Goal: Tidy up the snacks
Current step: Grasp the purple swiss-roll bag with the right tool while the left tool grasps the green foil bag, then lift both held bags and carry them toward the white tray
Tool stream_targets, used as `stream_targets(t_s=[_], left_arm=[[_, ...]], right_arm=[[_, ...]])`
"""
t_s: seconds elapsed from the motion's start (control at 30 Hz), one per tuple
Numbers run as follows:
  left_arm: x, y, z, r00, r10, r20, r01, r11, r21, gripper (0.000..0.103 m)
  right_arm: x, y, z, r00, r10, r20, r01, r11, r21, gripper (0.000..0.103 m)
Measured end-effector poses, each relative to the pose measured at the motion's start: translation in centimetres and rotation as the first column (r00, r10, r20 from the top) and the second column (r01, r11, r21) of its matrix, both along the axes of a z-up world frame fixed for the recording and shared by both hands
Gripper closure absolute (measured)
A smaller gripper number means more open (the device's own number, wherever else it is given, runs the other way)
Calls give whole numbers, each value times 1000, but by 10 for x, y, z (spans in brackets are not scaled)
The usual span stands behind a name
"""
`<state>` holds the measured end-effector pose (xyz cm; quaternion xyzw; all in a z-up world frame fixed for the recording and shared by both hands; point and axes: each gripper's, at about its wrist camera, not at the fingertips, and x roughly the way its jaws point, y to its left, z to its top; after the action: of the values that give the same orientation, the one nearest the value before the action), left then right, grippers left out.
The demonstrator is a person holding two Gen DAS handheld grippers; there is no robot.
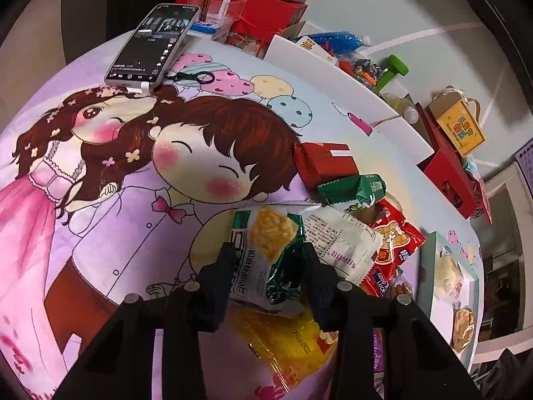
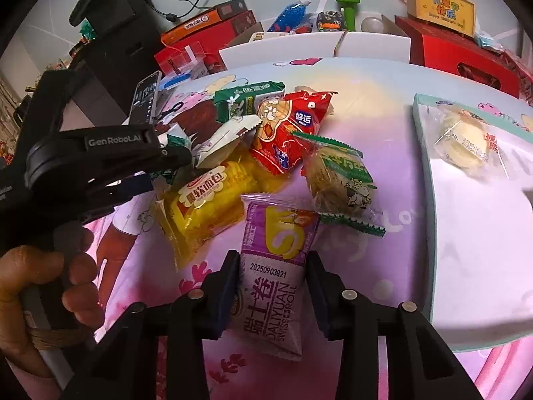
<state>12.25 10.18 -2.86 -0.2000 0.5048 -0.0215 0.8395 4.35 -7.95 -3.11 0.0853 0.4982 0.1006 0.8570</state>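
A pile of snack packets lies on a cartoon-print cloth. My left gripper (image 1: pixel 266 250) is shut on a green and white snack packet (image 1: pixel 263 250), above a yellow bread packet (image 1: pixel 286 340). In the right wrist view the left gripper (image 2: pixel 173 163) reaches into the pile from the left. My right gripper (image 2: pixel 271 260) has its fingers on both sides of a purple Swiss roll packet (image 2: pixel 273 286) and is shut on it. A red packet (image 2: pixel 289 130), a green-edged clear packet (image 2: pixel 336 176) and the yellow bread packet (image 2: pixel 203 206) lie beyond it.
A pale box lid (image 2: pixel 466 266) at the right holds a wrapped round cake (image 2: pixel 463 140). A phone (image 1: pixel 153 43) and small scissors (image 1: pixel 195 77) lie at the far left. A small red box (image 1: pixel 323 163) sits by the pile. Red gift boxes (image 2: pixel 466 50) and bottles stand behind a white board (image 2: pixel 299 46).
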Motion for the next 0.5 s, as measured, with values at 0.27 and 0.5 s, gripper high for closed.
stream_targets(t_s=[0.27,0.5], left_arm=[[-4,14,3,998,60,-4,-60,998,-37,67],[-10,33,8,988,152,10,-152,988,-39,69]], right_arm=[[-1,-4,4,1000,-12,2,12,1000,9,61],[-1,-5,3,1000,-19,-4,19,1000,13,61]])
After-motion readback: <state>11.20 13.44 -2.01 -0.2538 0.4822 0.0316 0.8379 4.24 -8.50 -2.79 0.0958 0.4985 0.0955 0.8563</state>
